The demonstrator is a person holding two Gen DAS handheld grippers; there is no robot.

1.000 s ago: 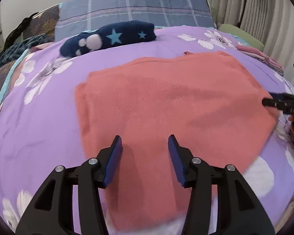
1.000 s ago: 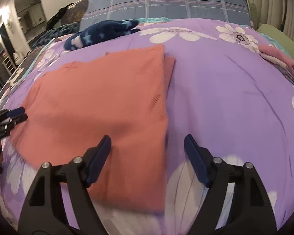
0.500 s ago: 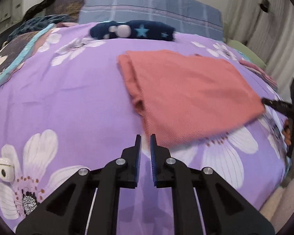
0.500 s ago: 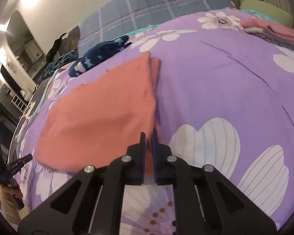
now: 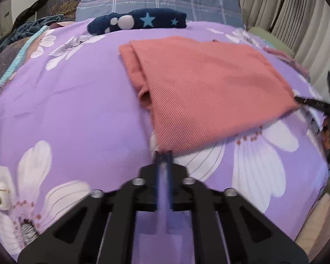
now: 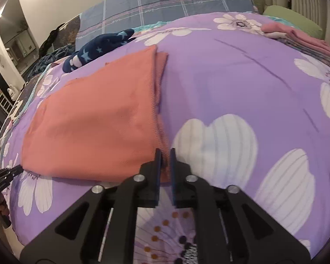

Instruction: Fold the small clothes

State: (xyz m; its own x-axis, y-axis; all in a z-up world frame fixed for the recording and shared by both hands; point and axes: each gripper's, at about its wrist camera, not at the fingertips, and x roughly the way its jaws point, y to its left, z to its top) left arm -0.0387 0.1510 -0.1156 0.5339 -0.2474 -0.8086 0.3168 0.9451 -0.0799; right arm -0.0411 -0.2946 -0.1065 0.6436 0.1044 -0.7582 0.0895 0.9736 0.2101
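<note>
We have each tool at 1 near corner of the salmon garment [image 5: 209,92], spread across the frame's centre on the purple floral bed [image 5: 66,114]. The left tool [image 5: 163,154] and right tool [image 6: 165,154] have just closed, clamped on its corners. Next, we judge, both corners must lift together and carry toward the far edge.

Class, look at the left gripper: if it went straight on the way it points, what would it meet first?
The left gripper, shut, would probably meet the near corner of the salmon cloth on the purple bedspread.
</note>
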